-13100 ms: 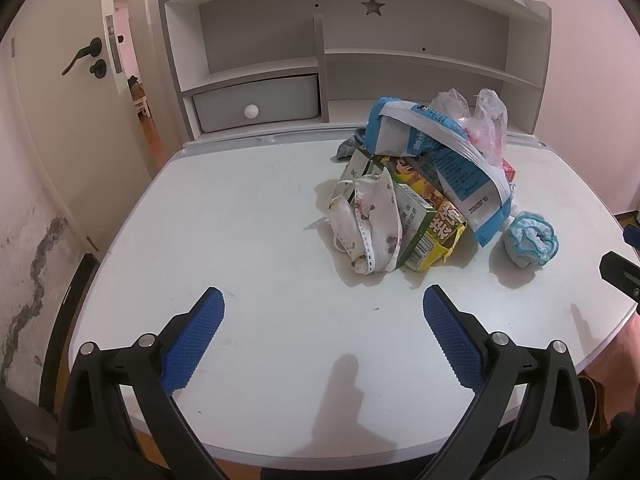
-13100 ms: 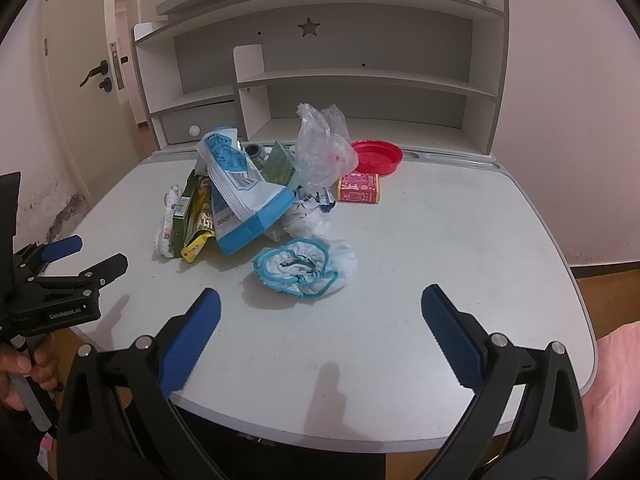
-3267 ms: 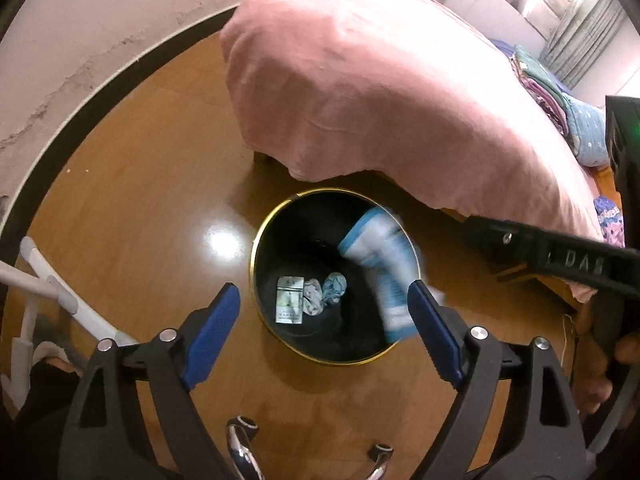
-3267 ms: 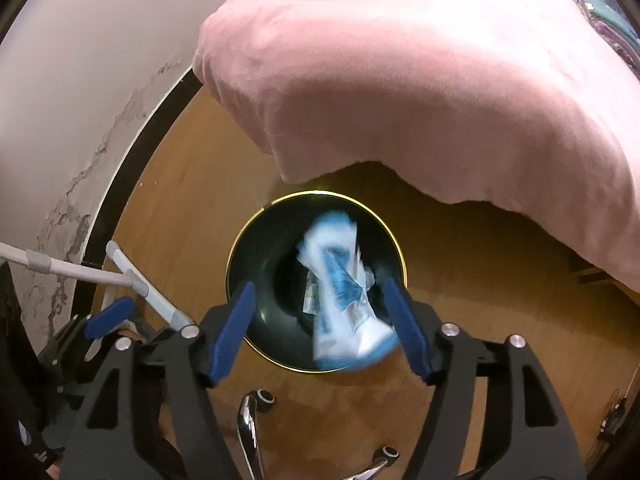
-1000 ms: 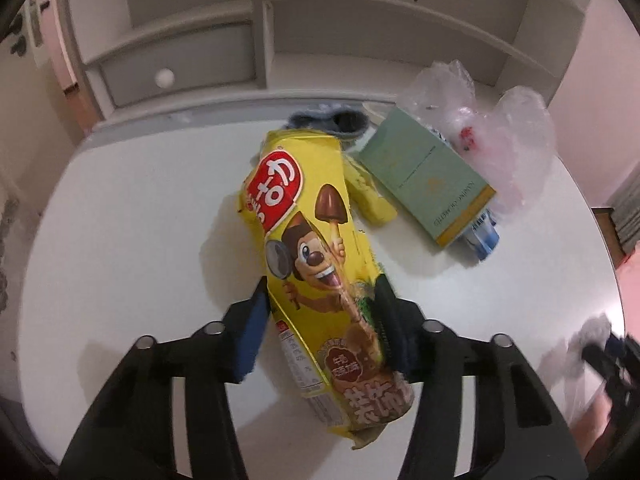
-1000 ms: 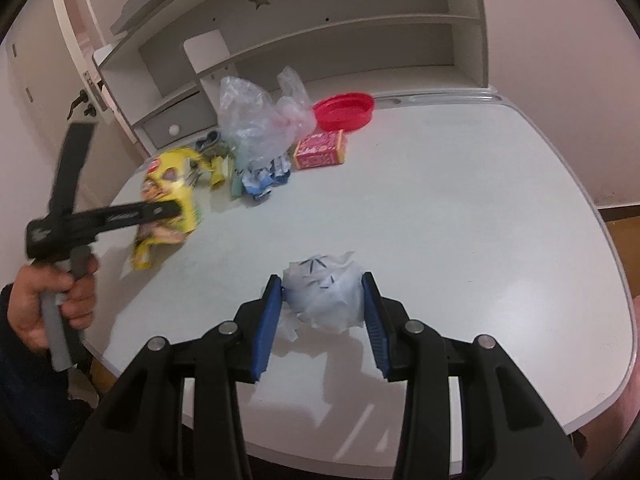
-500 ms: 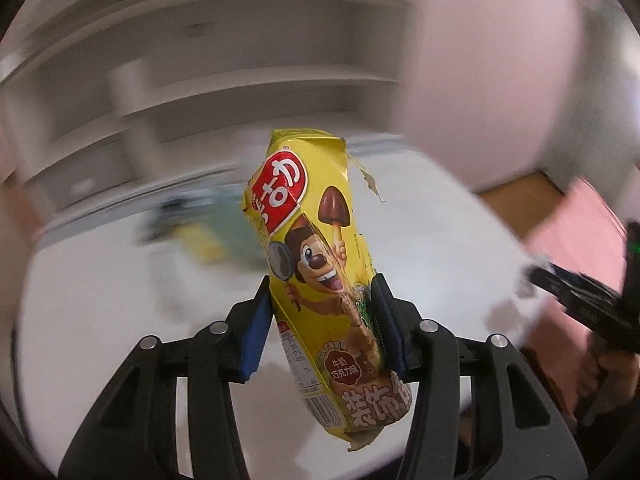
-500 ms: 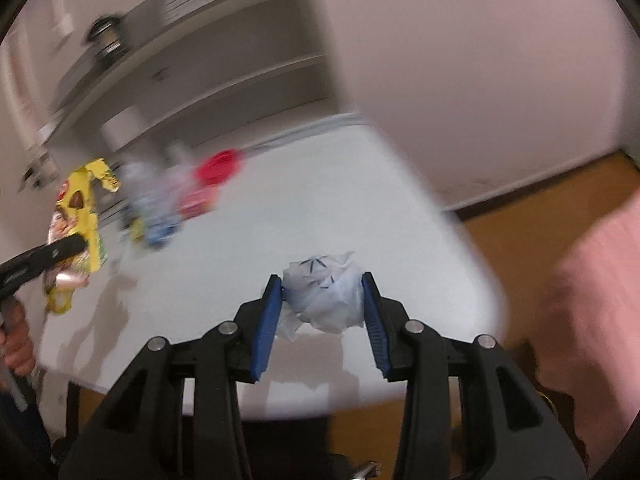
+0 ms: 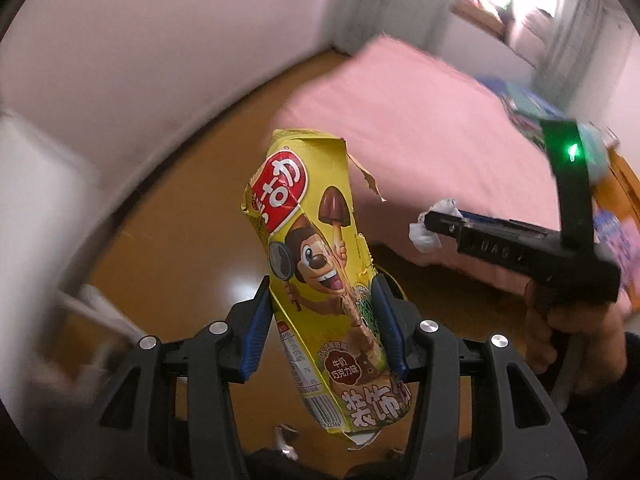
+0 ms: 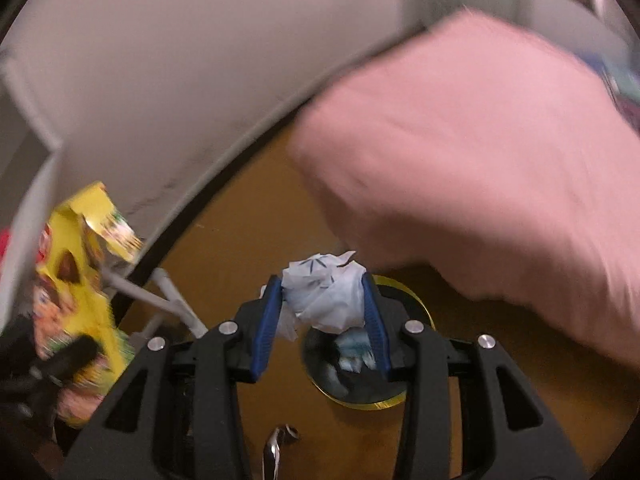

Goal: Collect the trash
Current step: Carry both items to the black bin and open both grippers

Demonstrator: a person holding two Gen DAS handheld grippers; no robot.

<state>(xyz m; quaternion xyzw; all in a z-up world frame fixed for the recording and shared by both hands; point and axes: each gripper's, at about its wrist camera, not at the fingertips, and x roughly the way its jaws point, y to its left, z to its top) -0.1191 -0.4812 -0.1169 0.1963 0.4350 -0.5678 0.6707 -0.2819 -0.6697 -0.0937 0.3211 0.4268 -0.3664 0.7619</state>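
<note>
Here the left gripper point(image 9: 324, 320) holds a yellow snack box point(image 9: 316, 272) between its two blue pads, which press on both long sides of it. The box stands nearly upright in the jaws, with its torn top flap pointing up and its lower end hanging down below the pads. On the front there is a cartoon animal and a red label. In the right wrist view the same box is seen at the left edge, blurred.

The right gripper point(image 10: 322, 314) is closed on a crumpled white paper ball point(image 10: 324, 296), with one pad on each side of it. The ball carries some thin dark marks and sticks up a little above the pads. In the left wrist view this gripper appears on the right, carried by a hand point(image 9: 560, 328), with the paper at its tip.

Below the right gripper stands a round black trash bin point(image 10: 404, 398) with a golden rim, on a wooden floor point(image 10: 248, 216). Inside it some light blue and white things are lying; I cannot tell what they are. A bed with a pink cover point(image 10: 472, 152) is just beside the bin, and a pale wall point(image 10: 200, 60) runs behind. The paper ball is over the near edge of the bin in this view.
</note>
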